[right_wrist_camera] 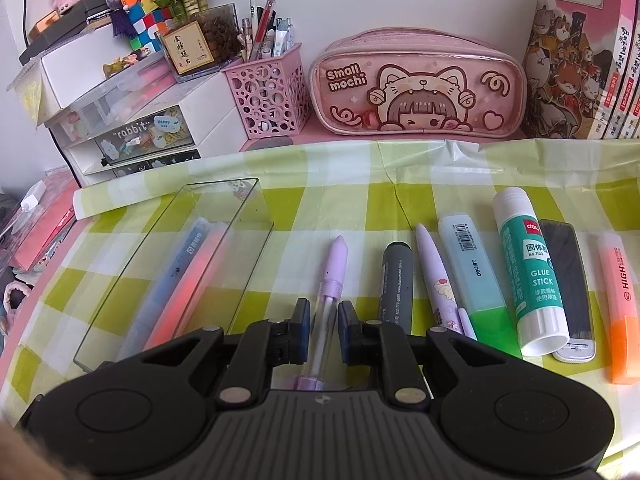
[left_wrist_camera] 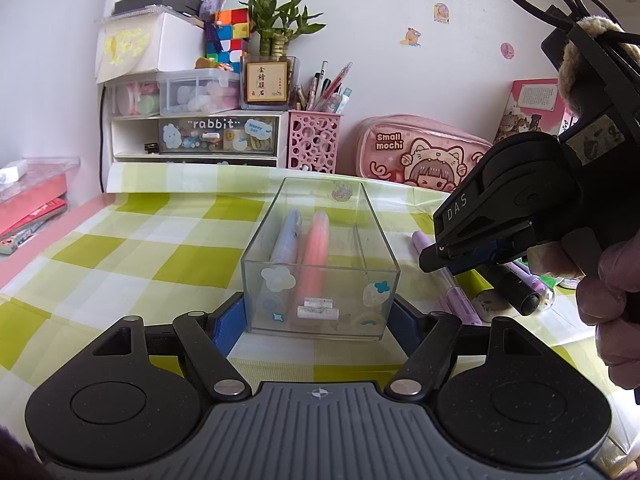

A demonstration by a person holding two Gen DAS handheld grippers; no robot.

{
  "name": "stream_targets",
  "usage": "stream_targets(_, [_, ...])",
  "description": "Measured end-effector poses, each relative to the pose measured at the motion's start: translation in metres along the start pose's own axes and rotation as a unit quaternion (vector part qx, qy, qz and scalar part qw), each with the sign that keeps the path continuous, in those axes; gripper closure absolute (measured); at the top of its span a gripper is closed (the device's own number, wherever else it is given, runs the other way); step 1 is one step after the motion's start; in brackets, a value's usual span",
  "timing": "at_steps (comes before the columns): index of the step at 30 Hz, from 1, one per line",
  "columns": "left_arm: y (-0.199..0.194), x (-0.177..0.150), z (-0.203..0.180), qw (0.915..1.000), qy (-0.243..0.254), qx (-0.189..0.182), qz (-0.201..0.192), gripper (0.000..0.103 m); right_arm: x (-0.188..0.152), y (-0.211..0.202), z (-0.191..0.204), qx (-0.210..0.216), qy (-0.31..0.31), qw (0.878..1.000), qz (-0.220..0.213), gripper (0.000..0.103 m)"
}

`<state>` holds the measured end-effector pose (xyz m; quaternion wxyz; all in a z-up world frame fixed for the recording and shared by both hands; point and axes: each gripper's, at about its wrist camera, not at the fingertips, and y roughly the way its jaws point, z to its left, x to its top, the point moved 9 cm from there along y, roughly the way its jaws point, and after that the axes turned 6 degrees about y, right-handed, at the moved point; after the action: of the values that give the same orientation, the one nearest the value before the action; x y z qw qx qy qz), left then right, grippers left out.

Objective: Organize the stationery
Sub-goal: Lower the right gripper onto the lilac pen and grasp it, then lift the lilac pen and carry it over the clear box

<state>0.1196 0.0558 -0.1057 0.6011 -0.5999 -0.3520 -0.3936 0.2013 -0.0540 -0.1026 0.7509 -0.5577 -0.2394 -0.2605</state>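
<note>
A clear plastic box [left_wrist_camera: 320, 304] stands on the green checked cloth, and my left gripper [left_wrist_camera: 318, 322] is shut on its near end, a blue pad on each side wall. Inside the box lie a blue pen [left_wrist_camera: 286, 240] and a pink highlighter [left_wrist_camera: 316, 248]. To the right of the box [right_wrist_camera: 224, 186], my right gripper [right_wrist_camera: 324, 320] is low over a lilac clear-barrelled pen [right_wrist_camera: 334, 268] lying on the cloth. The pen runs between the jaws with a small gap on each side, so that gripper is open. A hand [left_wrist_camera: 616, 300] holds the right gripper [left_wrist_camera: 434, 258].
Right of the lilac pen lie a grey marker [right_wrist_camera: 396, 280], a printed lilac pen [right_wrist_camera: 434, 276], a green highlighter [right_wrist_camera: 472, 272], a glue stick [right_wrist_camera: 528, 268], a black lead case [right_wrist_camera: 568, 280] and an orange highlighter [right_wrist_camera: 618, 300]. Behind stand a pink pencil case [right_wrist_camera: 416, 84], pen holder [right_wrist_camera: 268, 92], drawers [right_wrist_camera: 140, 136] and books [right_wrist_camera: 580, 52].
</note>
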Motion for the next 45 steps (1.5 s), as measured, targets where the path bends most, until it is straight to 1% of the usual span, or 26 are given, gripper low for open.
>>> stream_targets(5, [0.000, 0.000, 0.000, 1.0000, 0.001, 0.000, 0.000, 0.030, -0.001, -0.001, -0.002, 0.012, 0.021, 1.000, 0.007, 0.086])
stream_targets(10, [0.000, 0.000, 0.000, 1.0000, 0.000, 0.000, 0.000, 0.030, -0.001, -0.004, -0.004, 0.041, 0.054, 0.998, 0.018, 0.086])
stream_targets(13, [0.000, 0.000, 0.000, 1.0000, 0.000, 0.000, 0.000, 0.030, 0.001, -0.011, -0.002, 0.058, 0.069, 0.996, 0.017, 0.086])
stream_targets(20, [0.000, 0.000, 0.000, 1.0000, 0.000, 0.000, 0.000, 0.030, 0.018, -0.038, 0.002, 0.087, 0.085, 0.992, -0.010, 0.086])
stream_targets(26, [0.000, 0.001, -0.002, 1.0000, 0.003, 0.001, 0.001, 0.030, 0.037, -0.068, 0.013, 0.106, 0.075, 0.991, -0.040, 0.086])
stream_targets(30, [0.001, 0.001, -0.002, 1.0000, 0.004, 0.002, 0.000, 0.030, 0.049, -0.088, 0.027, 0.137, 0.066, 0.987, -0.054, 0.086])
stream_targets(32, [0.001, 0.001, -0.002, 1.0000, 0.004, 0.002, 0.000, 0.030, 0.049, -0.084, 0.039, 0.152, 0.064, 0.986, -0.038, 0.086])
stream_targets(35, [0.001, 0.001, -0.002, 1.0000, 0.003, 0.001, -0.001, 0.030, 0.044, -0.060, 0.055, 0.169, 0.065, 0.983, -0.002, 0.086])
stream_targets(37, [0.001, 0.001, -0.001, 1.0000, 0.002, 0.000, -0.001, 0.030, 0.042, -0.037, 0.053, 0.169, 0.092, 0.981, 0.028, 0.086])
stream_targets(39, [0.002, 0.001, -0.001, 1.0000, 0.001, -0.002, -0.001, 0.030, 0.040, -0.021, 0.049, 0.167, 0.115, 0.978, 0.048, 0.086])
stream_targets(45, [0.002, 0.001, 0.000, 1.0000, 0.000, -0.005, -0.001, 0.030, 0.034, -0.006, 0.047, 0.151, 0.116, 0.980, 0.057, 0.086])
